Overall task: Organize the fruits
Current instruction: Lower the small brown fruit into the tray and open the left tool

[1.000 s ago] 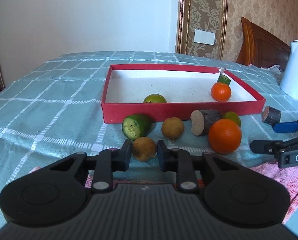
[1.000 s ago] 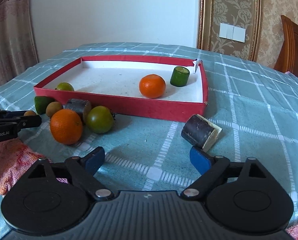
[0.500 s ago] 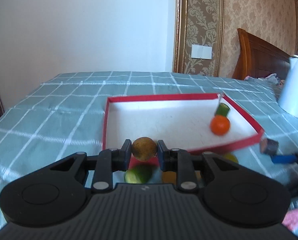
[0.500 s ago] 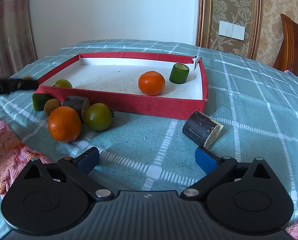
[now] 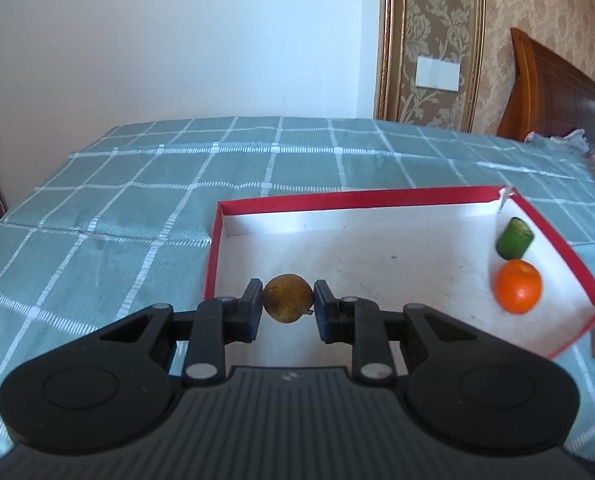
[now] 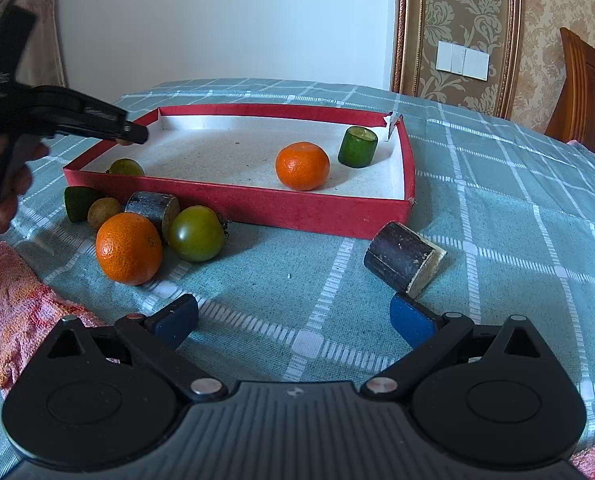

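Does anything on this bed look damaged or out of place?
Yes. The red tray's far right corner is torn, a white flap sticking up. Two dark wooden-looking stubs, one beside the tray and one among the loose fruit, don't look like fruit.

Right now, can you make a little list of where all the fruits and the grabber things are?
left hand-held gripper: shut on the small brown fruit, held over the red tray
right hand-held gripper: open, holding nothing
in the tray: orange, green cylinder piece, small green fruit
outside, on the cloth: bigger orange, green tomato, brown fruit, green piece, two dark cut cylinders
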`<state>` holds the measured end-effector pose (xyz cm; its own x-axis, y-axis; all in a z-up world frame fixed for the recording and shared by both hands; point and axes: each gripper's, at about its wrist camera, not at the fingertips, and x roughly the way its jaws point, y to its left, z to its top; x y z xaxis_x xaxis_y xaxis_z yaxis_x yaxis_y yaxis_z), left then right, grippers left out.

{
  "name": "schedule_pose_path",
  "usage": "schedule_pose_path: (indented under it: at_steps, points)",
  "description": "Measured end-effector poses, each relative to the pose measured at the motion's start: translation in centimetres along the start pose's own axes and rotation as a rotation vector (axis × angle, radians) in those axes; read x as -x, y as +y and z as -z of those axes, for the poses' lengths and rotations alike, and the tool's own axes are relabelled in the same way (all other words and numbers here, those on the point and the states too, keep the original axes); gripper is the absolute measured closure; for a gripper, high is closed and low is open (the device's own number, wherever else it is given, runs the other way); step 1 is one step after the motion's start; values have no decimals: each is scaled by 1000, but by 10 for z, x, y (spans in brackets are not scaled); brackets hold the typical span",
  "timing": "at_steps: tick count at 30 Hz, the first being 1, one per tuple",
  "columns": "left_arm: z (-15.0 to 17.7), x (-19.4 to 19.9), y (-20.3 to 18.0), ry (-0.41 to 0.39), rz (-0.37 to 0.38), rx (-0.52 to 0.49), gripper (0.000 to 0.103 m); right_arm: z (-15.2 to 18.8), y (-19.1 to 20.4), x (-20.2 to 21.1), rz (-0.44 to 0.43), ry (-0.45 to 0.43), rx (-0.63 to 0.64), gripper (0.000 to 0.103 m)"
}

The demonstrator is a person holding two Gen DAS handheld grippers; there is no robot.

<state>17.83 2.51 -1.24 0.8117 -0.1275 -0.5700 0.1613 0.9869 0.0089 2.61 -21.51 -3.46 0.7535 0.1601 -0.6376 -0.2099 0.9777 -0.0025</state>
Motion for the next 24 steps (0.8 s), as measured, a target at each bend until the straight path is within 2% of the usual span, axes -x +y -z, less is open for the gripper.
schedule_pose_path:
  at_steps: [5, 12, 17, 21, 24]
  points:
    - [-6, -25, -1, 53, -8, 1, 79, 0, 0, 0, 0, 0, 0, 0]
    - [-7, -38, -1, 58, -17, -1, 75, 0, 0, 0, 0, 0, -1, 0]
    - [-7, -36, 1, 56, -14, 1, 69, 0, 0, 0, -1, 1, -1, 0]
    - [-5, -19, 1, 13, -27, -5, 57, 0, 0, 0, -1, 1, -1, 0]
    - [-3, -1, 5, -18, -10, 13, 56, 0, -1, 0, -1, 1, -1, 0]
